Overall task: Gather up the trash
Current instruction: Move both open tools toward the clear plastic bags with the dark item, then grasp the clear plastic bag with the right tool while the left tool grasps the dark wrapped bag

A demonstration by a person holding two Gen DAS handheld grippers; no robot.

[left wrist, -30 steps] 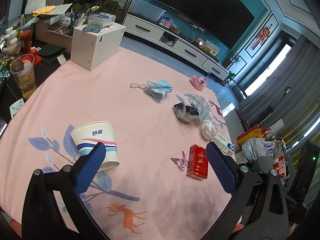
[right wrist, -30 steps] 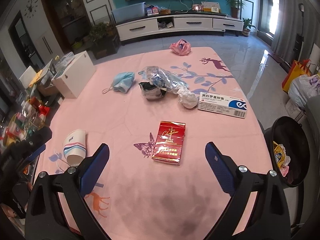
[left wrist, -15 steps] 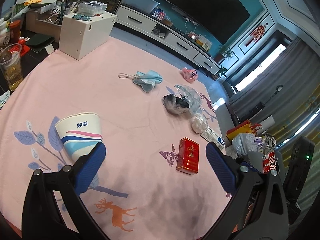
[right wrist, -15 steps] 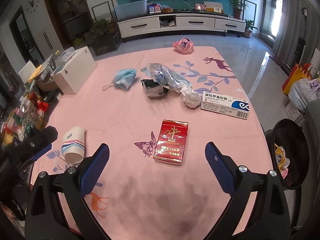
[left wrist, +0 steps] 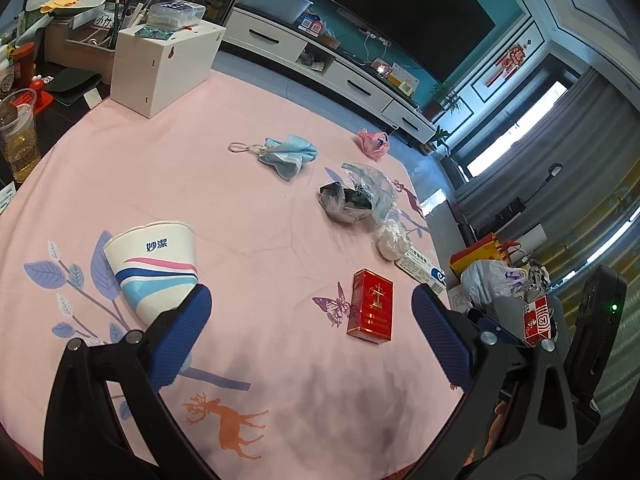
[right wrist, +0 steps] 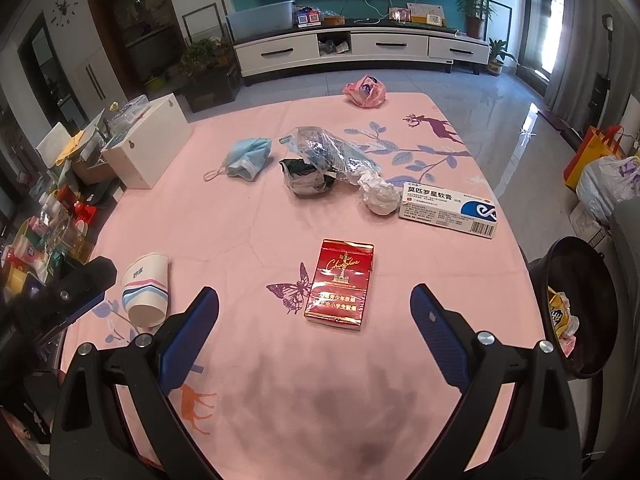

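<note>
The paper cup (left wrist: 154, 268) lies on its side at the near left of the worktop (right wrist: 248, 220), on the pink cloth with leaf prints. It is white with blue and pink stripes, and its open mouth points toward the near edge. The left claw (left wrist: 310, 334) hangs over this near part with its jaws wide apart and empty; its left blue finger (left wrist: 180, 332) covers the lower rim of the cup in the left wrist view, so I cannot tell if they touch. The right claw (right wrist: 314, 336) is also spread open and holds nothing, and it faces the red cigarette pack (right wrist: 340, 280), which lies flat near the middle. Farther away are a crumpled white tissue (right wrist: 378, 196), just beside a white medicine box (right wrist: 448, 210), then a dark crumpled bag (right wrist: 306, 178) under a clear plastic wrapper (right wrist: 328, 152), a blue face mask (right wrist: 246, 158) and a pink bag (right wrist: 364, 90) at the far edge. A black trash bin (right wrist: 580, 304) stands at the right of the worktop, partly cut by the picture edge.
</note>
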